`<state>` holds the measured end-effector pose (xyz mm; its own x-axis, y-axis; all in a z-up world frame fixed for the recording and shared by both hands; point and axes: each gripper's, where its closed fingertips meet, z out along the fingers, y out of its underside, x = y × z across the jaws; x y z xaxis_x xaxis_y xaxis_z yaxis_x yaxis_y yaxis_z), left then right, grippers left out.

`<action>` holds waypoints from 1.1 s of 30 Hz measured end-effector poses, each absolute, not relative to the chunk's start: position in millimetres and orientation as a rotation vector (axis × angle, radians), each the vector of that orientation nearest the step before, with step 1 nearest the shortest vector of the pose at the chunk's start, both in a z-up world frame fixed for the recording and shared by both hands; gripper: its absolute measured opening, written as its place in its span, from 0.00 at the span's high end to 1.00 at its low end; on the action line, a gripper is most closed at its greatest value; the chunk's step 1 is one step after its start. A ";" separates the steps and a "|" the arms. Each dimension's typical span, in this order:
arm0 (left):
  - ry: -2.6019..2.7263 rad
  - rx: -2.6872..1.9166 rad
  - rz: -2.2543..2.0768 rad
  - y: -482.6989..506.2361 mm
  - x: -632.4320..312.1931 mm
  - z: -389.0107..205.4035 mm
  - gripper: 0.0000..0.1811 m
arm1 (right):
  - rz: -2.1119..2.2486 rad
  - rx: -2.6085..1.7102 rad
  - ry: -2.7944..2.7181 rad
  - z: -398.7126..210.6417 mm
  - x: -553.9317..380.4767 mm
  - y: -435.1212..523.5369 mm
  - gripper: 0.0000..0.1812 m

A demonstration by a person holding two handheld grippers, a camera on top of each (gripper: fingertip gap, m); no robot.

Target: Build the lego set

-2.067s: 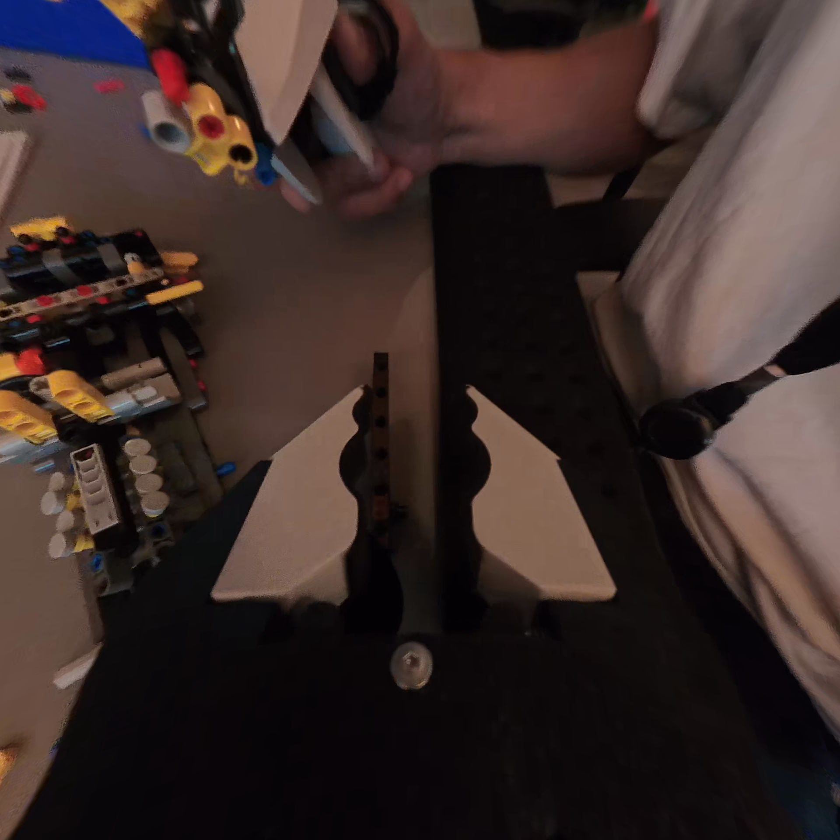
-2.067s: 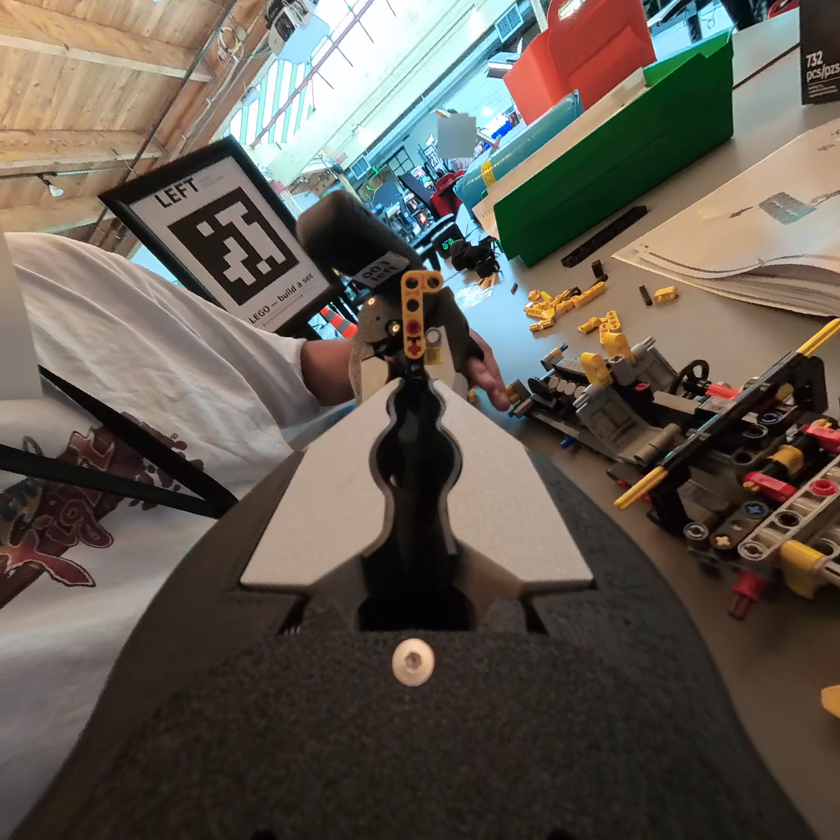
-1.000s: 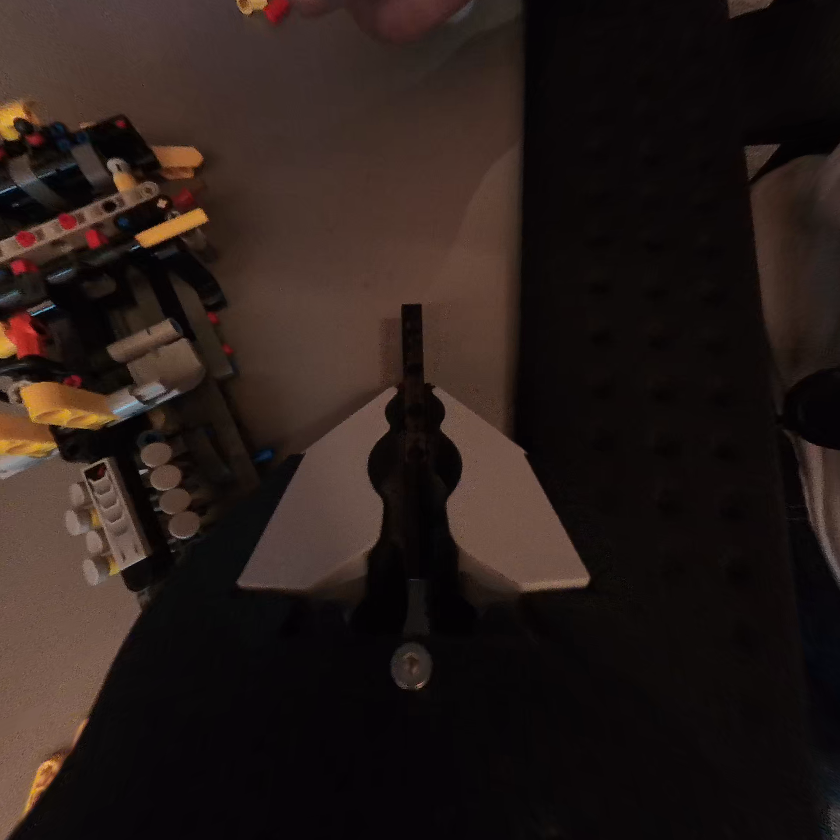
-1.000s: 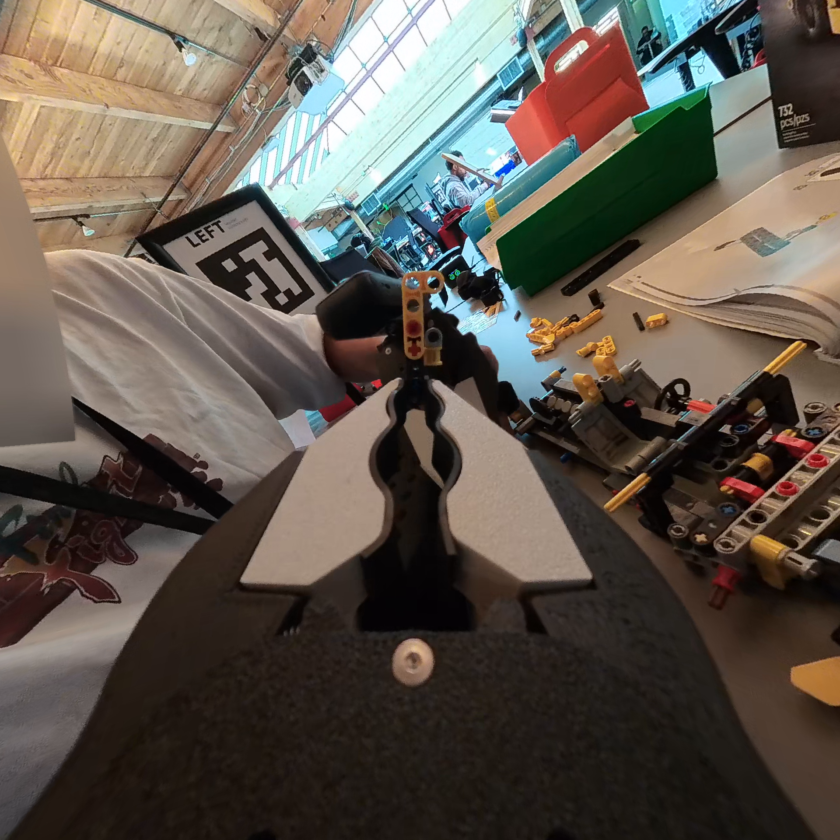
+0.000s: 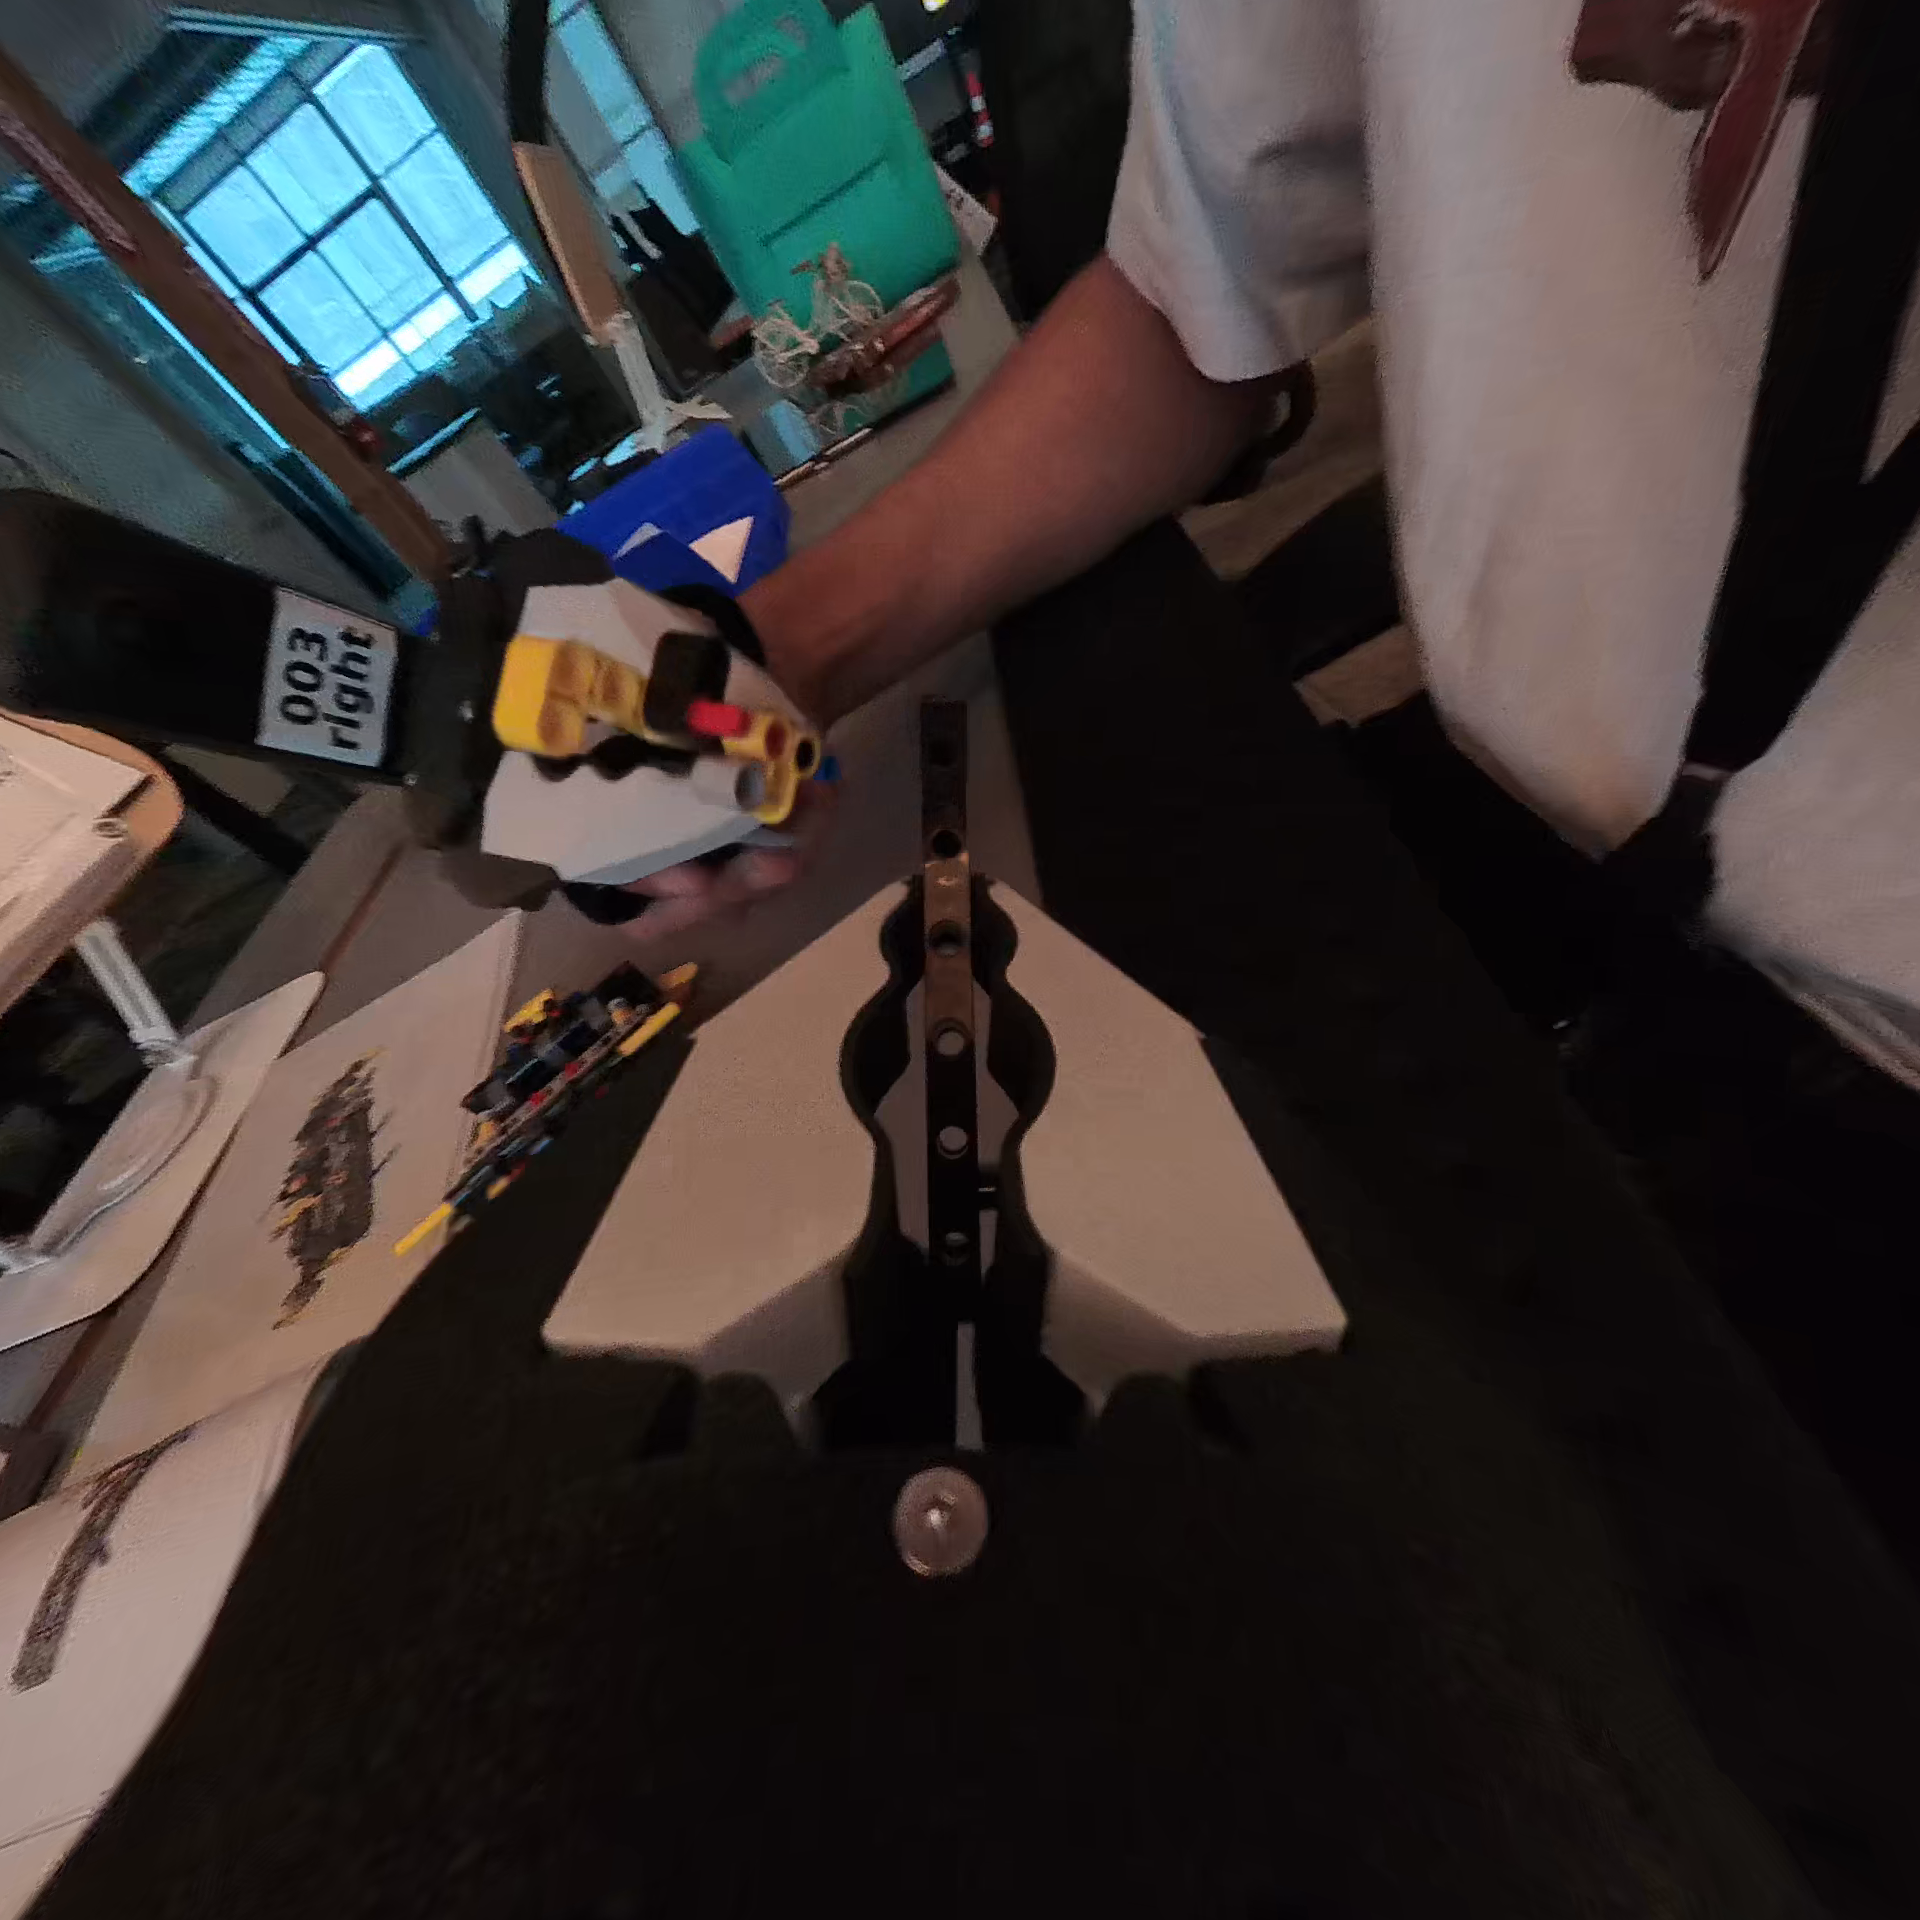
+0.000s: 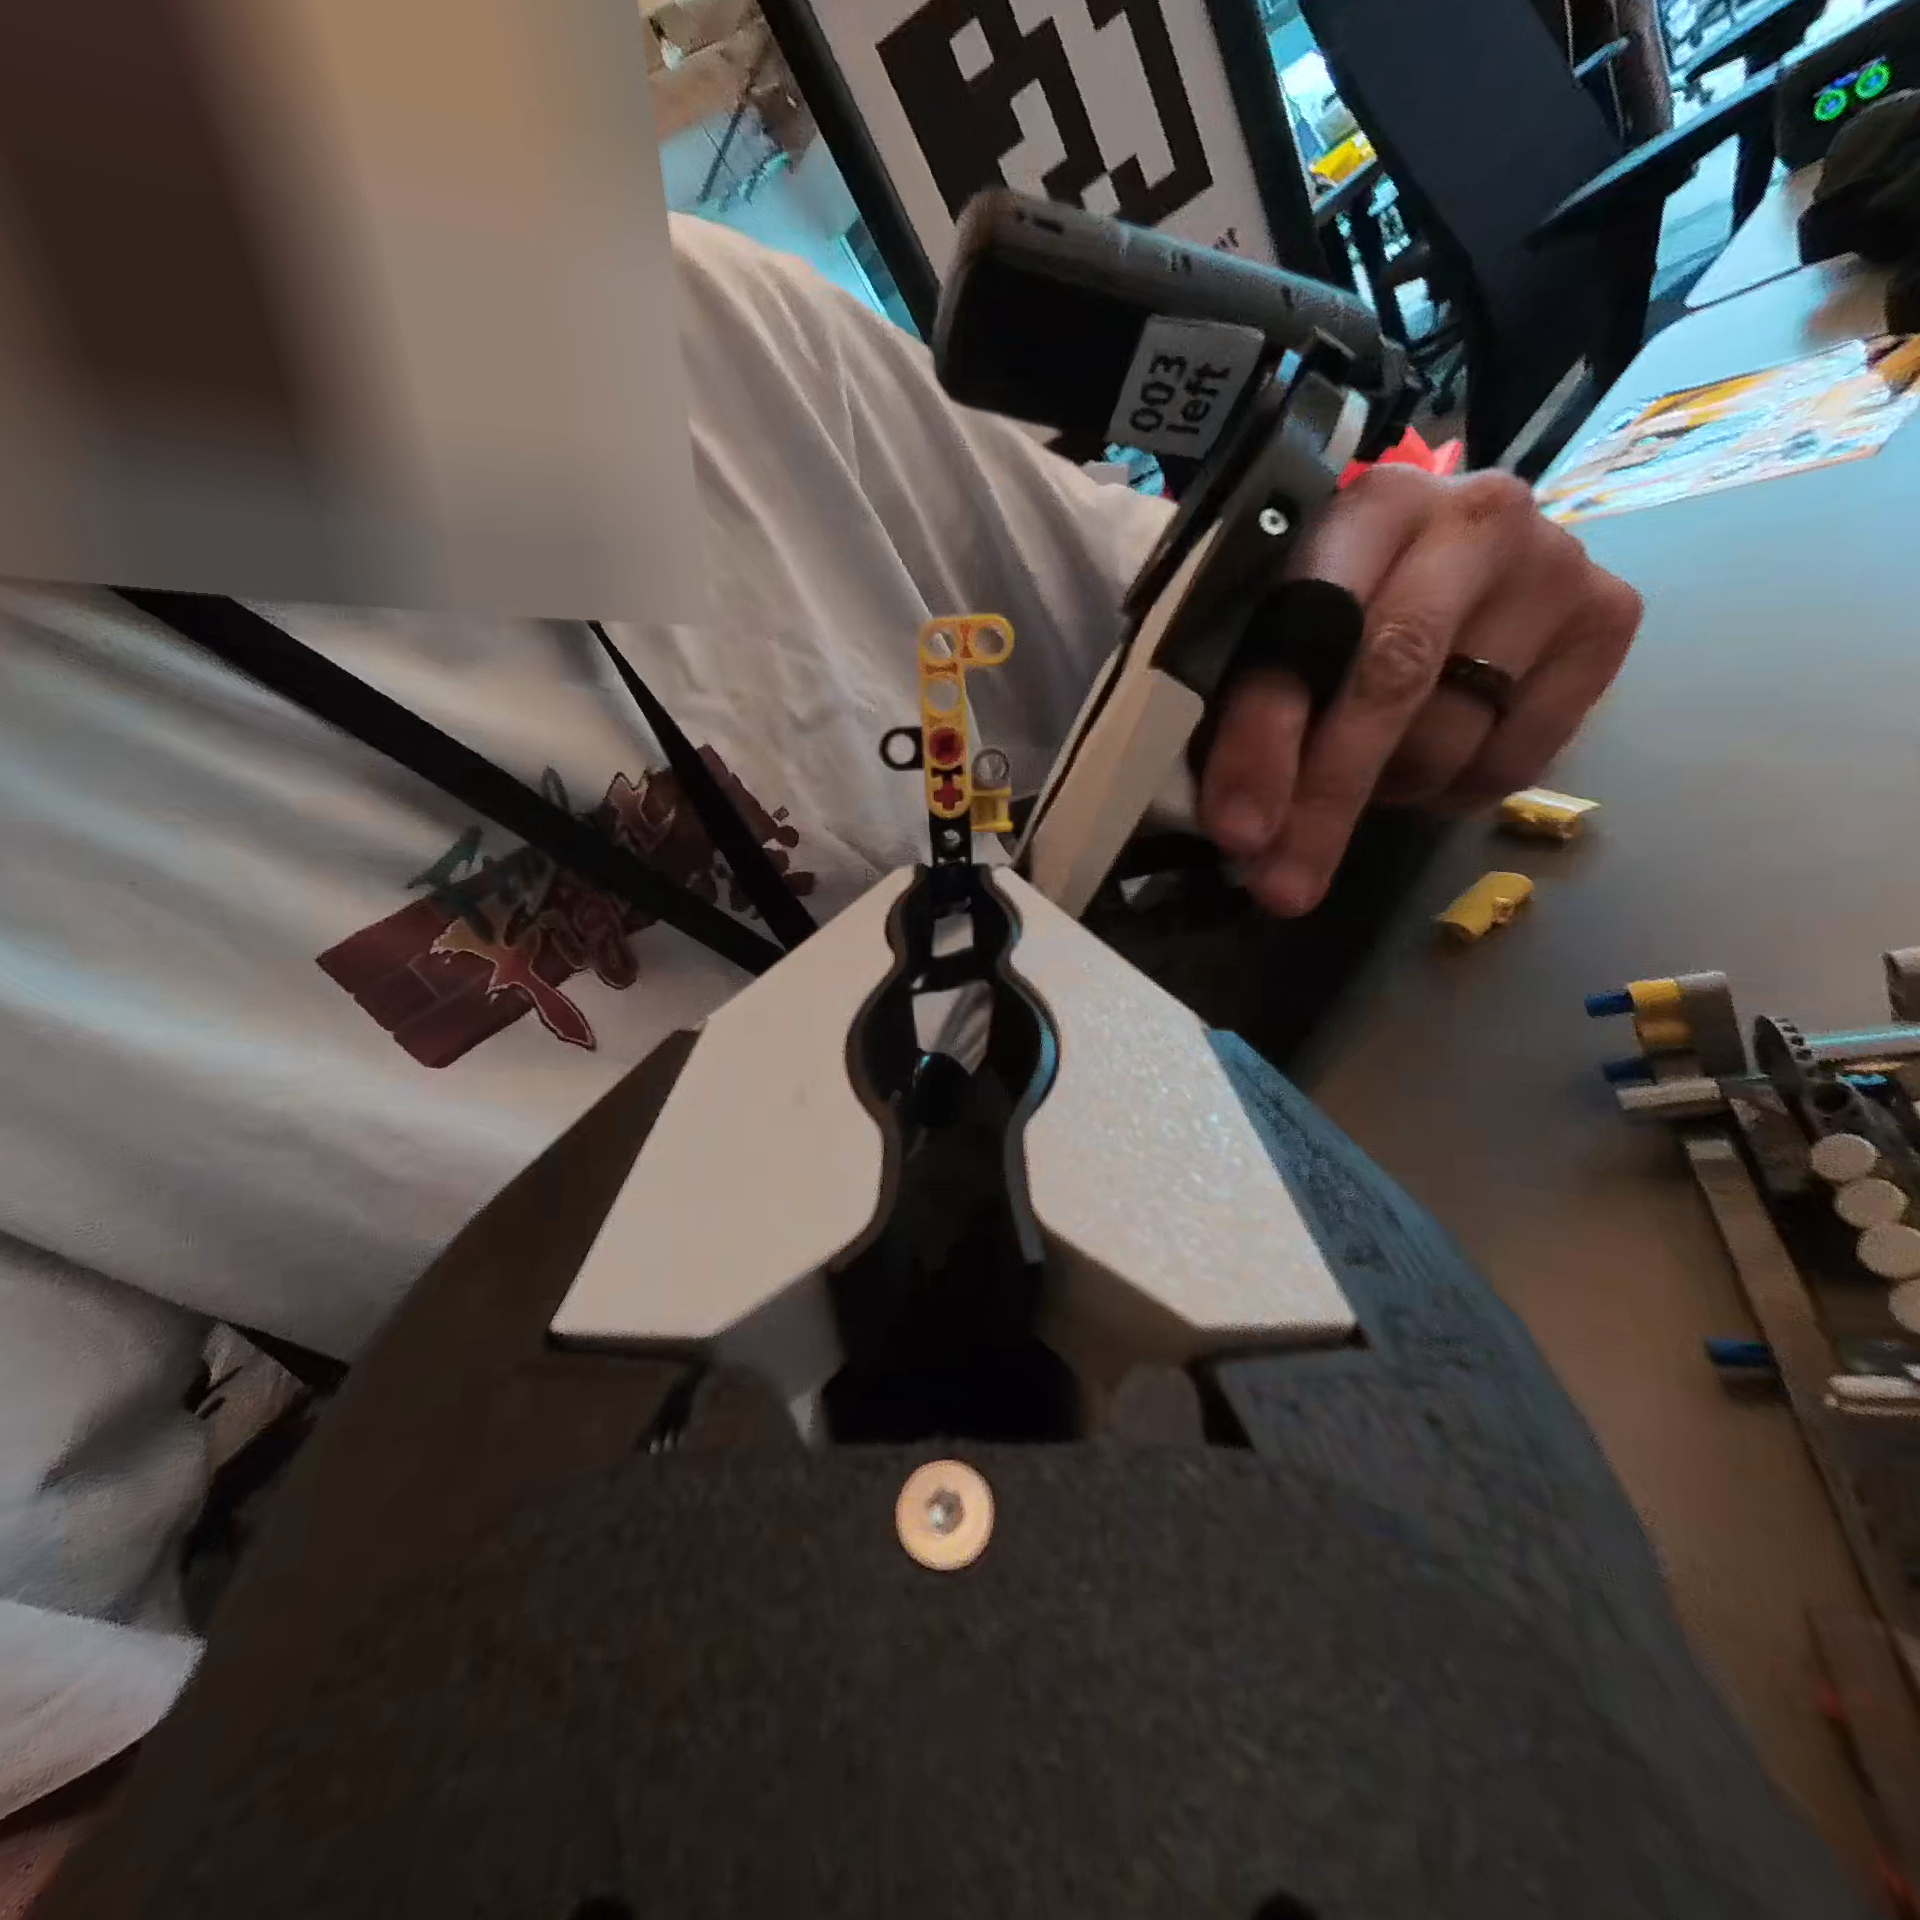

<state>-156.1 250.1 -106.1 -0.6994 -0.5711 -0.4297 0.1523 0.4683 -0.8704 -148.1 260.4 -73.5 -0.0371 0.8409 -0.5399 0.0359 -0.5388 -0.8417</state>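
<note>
Left claw: I have it clamped on a black beam, which runs up between the fingers and sticks out past the tips
Right claw: narrow, gripping a small yellow piece by its black stem; the piece stands upright just beyond the tips
Yellow piece: L-shaped top, red pin in one hole, small grey bit on its right side
Claws to each other: in my left view the right claw sits up and left of the beam tip, near but apart
Model: on the desk, well right of the right claw
Loose yellow parts: on the desk, right of the right claw's tips
Booklet: open, left of the left claw
</note>
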 end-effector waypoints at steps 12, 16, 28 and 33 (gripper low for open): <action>1.984 -0.377 -1.440 250.5 -163.4 -94.8 0.95 | 1.758 -1.609 -0.930 -79.8 -163.8 259.0 0.96; 1.990 -0.377 -1.488 248.0 -165.1 -93.3 0.95 | 1.764 -1.608 -0.929 -78.2 -166.2 258.6 0.96; 2.026 -0.494 -1.799 253.5 -165.7 -80.8 0.95 | 1.837 -1.631 -0.880 -68.1 -164.5 264.0 0.96; 2.110 -0.438 -1.827 248.6 -173.6 -84.5 0.94 | 1.924 -1.668 -0.884 -76.6 -172.0 253.8 0.96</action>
